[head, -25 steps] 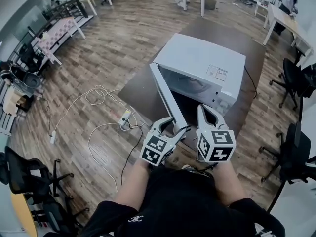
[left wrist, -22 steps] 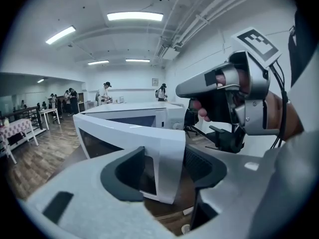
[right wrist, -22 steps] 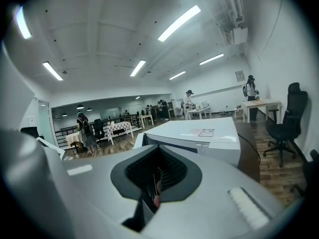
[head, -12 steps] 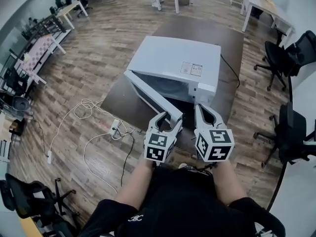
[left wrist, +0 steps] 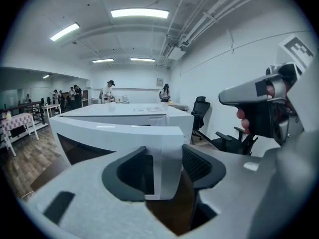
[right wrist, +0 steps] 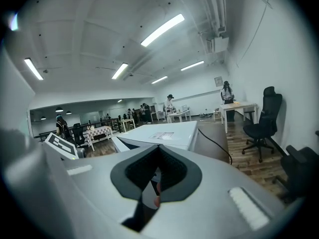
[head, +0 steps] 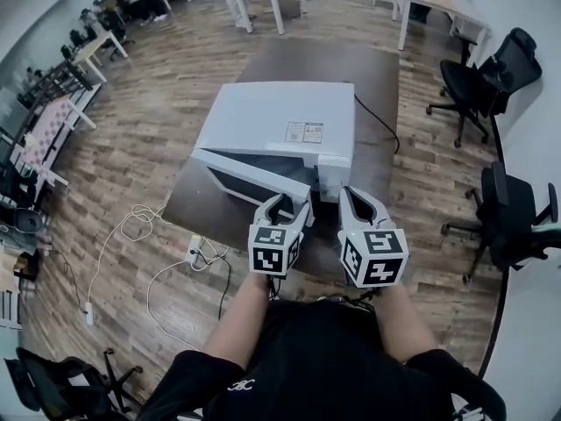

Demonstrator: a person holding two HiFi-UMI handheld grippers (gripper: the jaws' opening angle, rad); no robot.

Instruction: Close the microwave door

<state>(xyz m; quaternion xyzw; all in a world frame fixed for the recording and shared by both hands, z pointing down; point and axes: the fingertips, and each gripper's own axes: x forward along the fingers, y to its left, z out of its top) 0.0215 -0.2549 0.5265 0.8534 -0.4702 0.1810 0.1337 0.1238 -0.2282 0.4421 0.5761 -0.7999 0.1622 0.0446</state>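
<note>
Dark table (head: 386, 86) holds the microwave (head: 272, 117), door (head: 254, 178) nearly shut; our left gripper (head: 285, 207) is closing on its free edge, right gripper (head: 358, 198) pinched empty, so we should press squarely until it latches.

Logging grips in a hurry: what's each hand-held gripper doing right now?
Left hand-held gripper: jaws closing on the free edge of the microwave door, which sits between them.
Right hand-held gripper: closed, holding nothing.

Label (head: 304, 132) on microwave (head: 263, 112) — print too small
</note>
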